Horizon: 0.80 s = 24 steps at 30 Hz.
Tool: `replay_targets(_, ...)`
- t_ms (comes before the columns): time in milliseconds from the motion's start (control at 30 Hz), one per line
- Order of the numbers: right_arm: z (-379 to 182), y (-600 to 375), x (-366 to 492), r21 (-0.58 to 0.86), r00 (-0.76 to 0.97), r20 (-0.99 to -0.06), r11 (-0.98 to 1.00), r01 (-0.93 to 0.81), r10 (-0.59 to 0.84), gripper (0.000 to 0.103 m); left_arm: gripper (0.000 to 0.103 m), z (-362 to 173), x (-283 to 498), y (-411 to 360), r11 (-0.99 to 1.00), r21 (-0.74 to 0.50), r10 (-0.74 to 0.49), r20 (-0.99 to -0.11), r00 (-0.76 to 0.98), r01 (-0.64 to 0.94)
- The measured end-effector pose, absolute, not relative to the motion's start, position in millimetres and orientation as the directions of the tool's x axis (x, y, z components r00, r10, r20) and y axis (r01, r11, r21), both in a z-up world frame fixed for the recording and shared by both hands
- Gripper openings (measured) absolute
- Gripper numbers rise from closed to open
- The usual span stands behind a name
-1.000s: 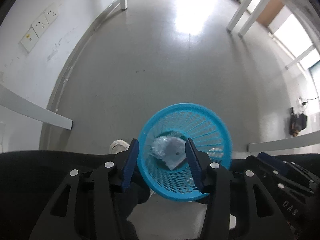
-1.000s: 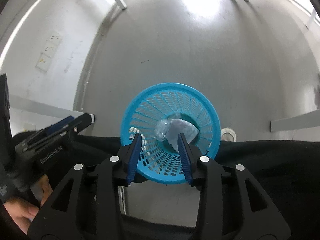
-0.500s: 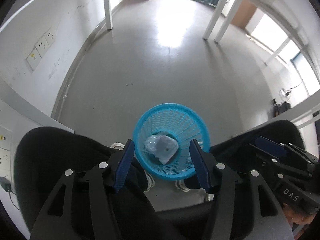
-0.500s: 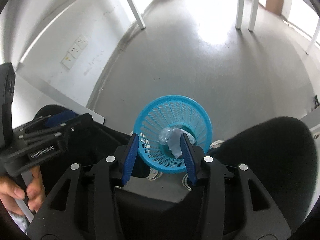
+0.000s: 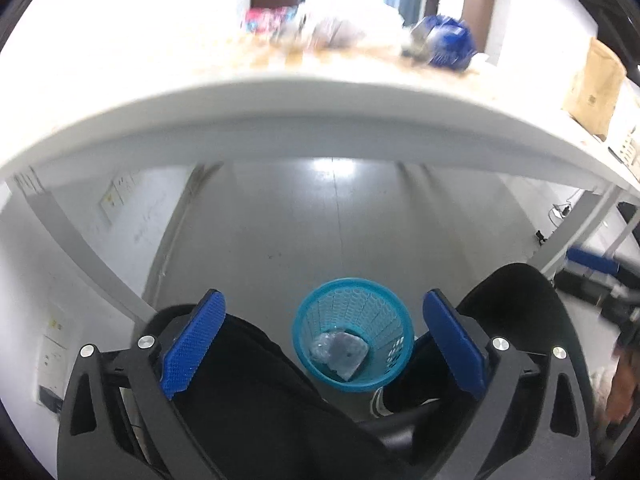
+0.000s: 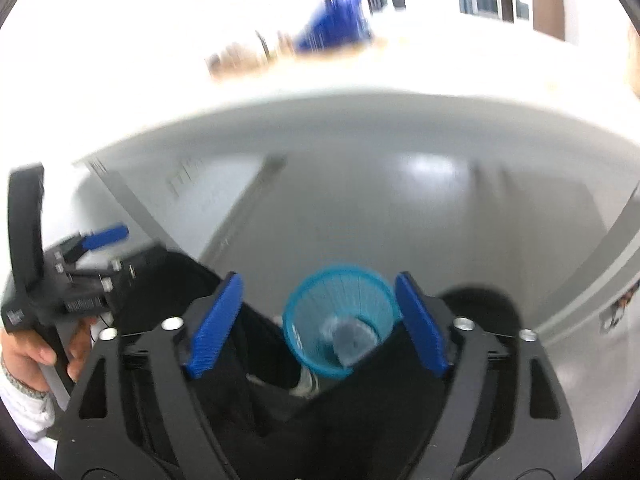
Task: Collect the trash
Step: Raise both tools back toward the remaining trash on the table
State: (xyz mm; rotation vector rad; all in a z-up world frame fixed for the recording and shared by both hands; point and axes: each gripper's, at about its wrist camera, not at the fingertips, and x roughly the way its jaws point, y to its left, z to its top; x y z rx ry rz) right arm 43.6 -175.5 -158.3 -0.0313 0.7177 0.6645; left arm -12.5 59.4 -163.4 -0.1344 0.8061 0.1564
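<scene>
The blue mesh wastebasket [image 5: 353, 334] sits on the grey floor, between the person's black-trousered knees [image 5: 248, 364], w/ a white shoe [image 5: 378, 402] just beside its base. Inside the basket, at the bottom, lies the trash: a crumpled clear plastic wrapper [image 5: 322, 350] touching a flat grey packet [image 5: 348, 354].

Left gripper [image 5: 324, 344] hangs above the basket, well apart from it, blue pads [image 5: 194, 344] spread wide either side of the basket's rim as seen from its camera. Its jaws have just been opening; nothing between them, nothing held.

Right gripper [image 6: 320, 318] is likewise above the basket, pads [image 6: 216, 322] splayed apart, jaws just been opening too, empty. Its view is blurred. From there the left gripper shows off to the basket's left, held by a hand [image 6: 28, 354] w/ a white sleeve [image 6: 22, 408].

Beyond the basket, the white desk edge [image 5: 320, 120] curves across above the floor. On the desktop, far side from the basket: a blurred heap of white plastic [image 5: 340, 12], something blue [image 5: 446, 42], a brown paper bag [image 5: 594, 84] toward the right end. Wall sockets [image 5: 116, 198] on the white wall to the basket's left.
</scene>
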Motion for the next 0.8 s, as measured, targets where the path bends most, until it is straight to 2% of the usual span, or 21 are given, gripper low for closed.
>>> replay_targets(100, -126.9, -180.8, 42.1, 0.183, 0.6, -0.555, 0.788, -0.588, 0.576, 0.09, 0.097, -136.7, -19.0, 59.4, 0.982, -0.067, 0.08, -0.697, 0.713, -0.175)
replay_targets(233, -93.6, -181.7, 48.0, 0.178, 0.634, -0.497, 0.785, -0.594, 0.593, 0.094, 0.097, -100.2, -18.0, 65.1, 0.982, -0.082, 0.081, -0.629, 0.773, -0.17)
replay_targets(533, -30.1, -170.9, 64.5, 0.155, 0.674, -0.398, 0.77, -0.619, 0.622, 0.094, 0.097, -46.8, 23.2, 77.5, 0.975, -0.093, 0.115, -0.562, 0.819, -0.201)
replay_targets(700, -2.5, -149.3, 89.5, 0.161, 0.58, -0.425, 0.688, -0.707, 0.695, 0.094, 0.097, -34.0, 43.1, 80.4, 0.974, -0.066, 0.146, -0.552, 0.821, -0.218)
replay_targets(800, 11.2, -136.7, 104.6, 0.114, 0.595, -0.425, 0.692, -0.712, 0.682, 0.094, 0.097, -34.7, 56.0, 81.4, 0.977, -0.046, 0.147, -0.557, 0.817, -0.207)
